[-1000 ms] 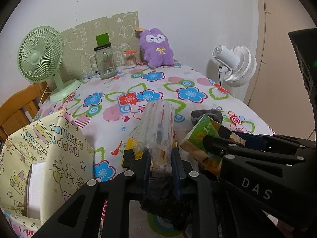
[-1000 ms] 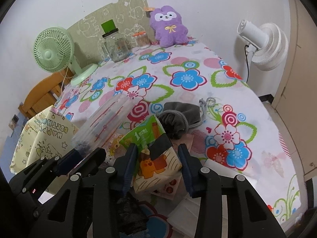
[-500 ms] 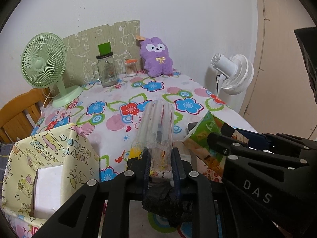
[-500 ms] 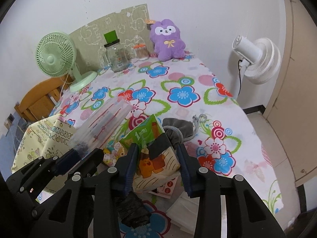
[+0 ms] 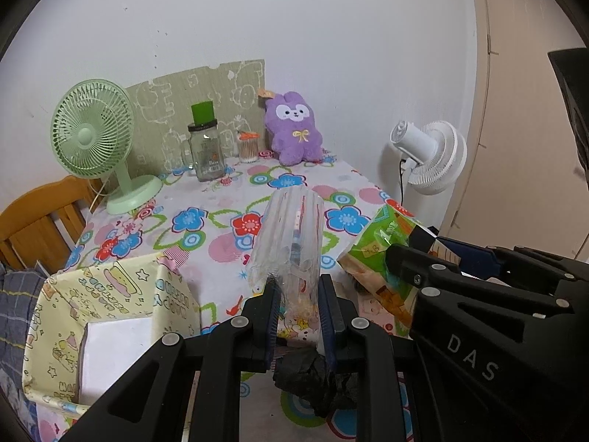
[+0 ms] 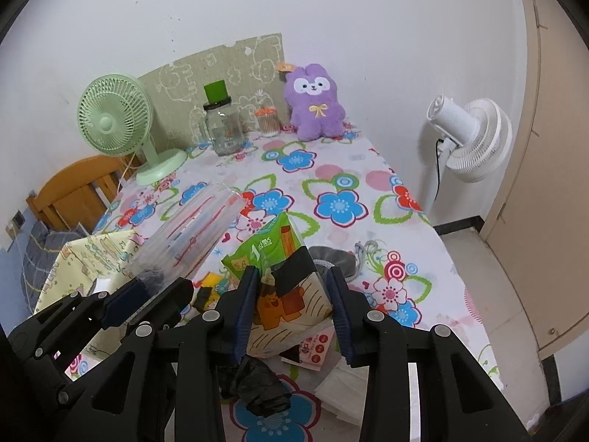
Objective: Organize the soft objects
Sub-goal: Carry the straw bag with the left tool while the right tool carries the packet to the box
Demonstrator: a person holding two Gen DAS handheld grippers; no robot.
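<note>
My left gripper (image 5: 296, 287) is shut on a clear plastic packet (image 5: 291, 232) that sticks up and forward above the flowered tablecloth (image 5: 221, 217). In the right wrist view the same packet (image 6: 195, 235) points away at the left. My right gripper (image 6: 292, 276) holds a green and orange tissue pack (image 6: 272, 246); its jaws are closing, and the pads press on both sides of the pack. From the left wrist view the tissue pack (image 5: 379, 243) and right gripper (image 5: 412, 254) are close by on the right. Both items hang above the table.
A yellow cartoon-print box (image 5: 110, 294) stands open at the near left. A black crumpled bag (image 5: 313, 372), a grey pouch (image 6: 331, 258) and white tissues (image 6: 342, 386) lie below the grippers. At the back stand a purple plush (image 5: 296, 129), a jar (image 5: 208, 151) and a green fan (image 5: 92, 129).
Both grippers have risen with the packet and the tissue pack in them, and the table has dropped lower in both views. The right jaws have drawn in slightly on the pack.
</note>
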